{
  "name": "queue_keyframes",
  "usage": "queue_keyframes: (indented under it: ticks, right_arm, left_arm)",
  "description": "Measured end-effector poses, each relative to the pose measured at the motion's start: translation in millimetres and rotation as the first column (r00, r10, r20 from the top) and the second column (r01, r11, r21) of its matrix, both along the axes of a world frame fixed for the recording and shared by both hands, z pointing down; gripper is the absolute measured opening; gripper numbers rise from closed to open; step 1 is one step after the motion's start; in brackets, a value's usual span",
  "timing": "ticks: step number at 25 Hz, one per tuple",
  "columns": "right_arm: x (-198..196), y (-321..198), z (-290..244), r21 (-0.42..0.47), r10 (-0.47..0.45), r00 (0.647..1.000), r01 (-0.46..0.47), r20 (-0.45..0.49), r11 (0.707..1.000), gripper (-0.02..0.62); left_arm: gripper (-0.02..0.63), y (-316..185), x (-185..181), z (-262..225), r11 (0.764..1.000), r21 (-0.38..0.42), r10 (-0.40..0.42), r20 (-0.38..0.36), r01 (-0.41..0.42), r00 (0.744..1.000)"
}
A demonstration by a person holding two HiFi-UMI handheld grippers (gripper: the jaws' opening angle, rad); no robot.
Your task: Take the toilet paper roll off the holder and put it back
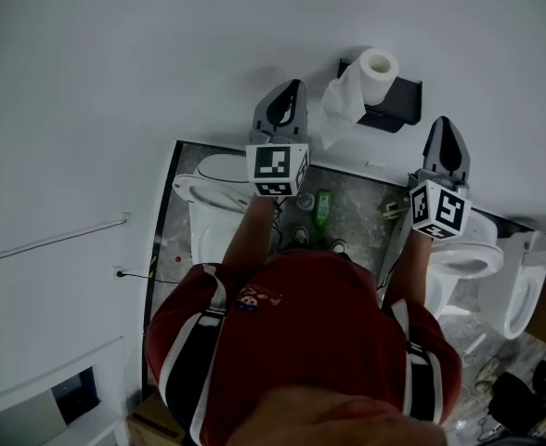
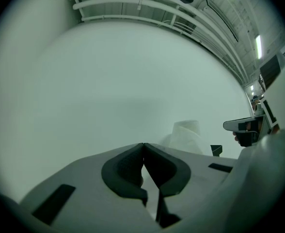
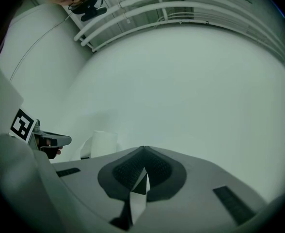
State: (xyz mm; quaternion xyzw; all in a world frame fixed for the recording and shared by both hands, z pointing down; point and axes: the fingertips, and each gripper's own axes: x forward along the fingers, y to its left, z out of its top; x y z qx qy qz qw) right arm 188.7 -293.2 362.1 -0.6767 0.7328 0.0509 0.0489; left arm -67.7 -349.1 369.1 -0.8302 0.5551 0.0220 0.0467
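- Looking down in the head view, the toilet paper roll (image 1: 377, 66) sits on its black holder (image 1: 401, 102) on the white wall, at two o'clock from the left gripper (image 1: 291, 91) and ten o'clock from the right gripper (image 1: 445, 128).
- Left gripper view: jaws pressed together, nothing between them; roll (image 2: 188, 135) at two o'clock.
- Right gripper view: jaws closed tip to tip, empty; roll (image 3: 103, 142) at nine o'clock.

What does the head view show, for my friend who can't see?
A white toilet paper roll sits on a black wall holder, with a loose sheet hanging down. A person in a red shirt points the left claw and right claw, both shut, toward the white wall on either side of it.
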Motion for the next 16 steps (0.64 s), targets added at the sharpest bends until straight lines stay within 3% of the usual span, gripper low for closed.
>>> queue_keyframes:
  ticks: [16]
  right_arm:
    - [-1.5, -0.7, -0.4, 0.000, 0.012, 1.000, -0.012, -0.004, 1.000, 0.006]
  left_arm:
    - [0.020, -2.1, 2.4, -3.5, 1.000, 0.016, 0.022, -0.017, -0.021, 1.000]
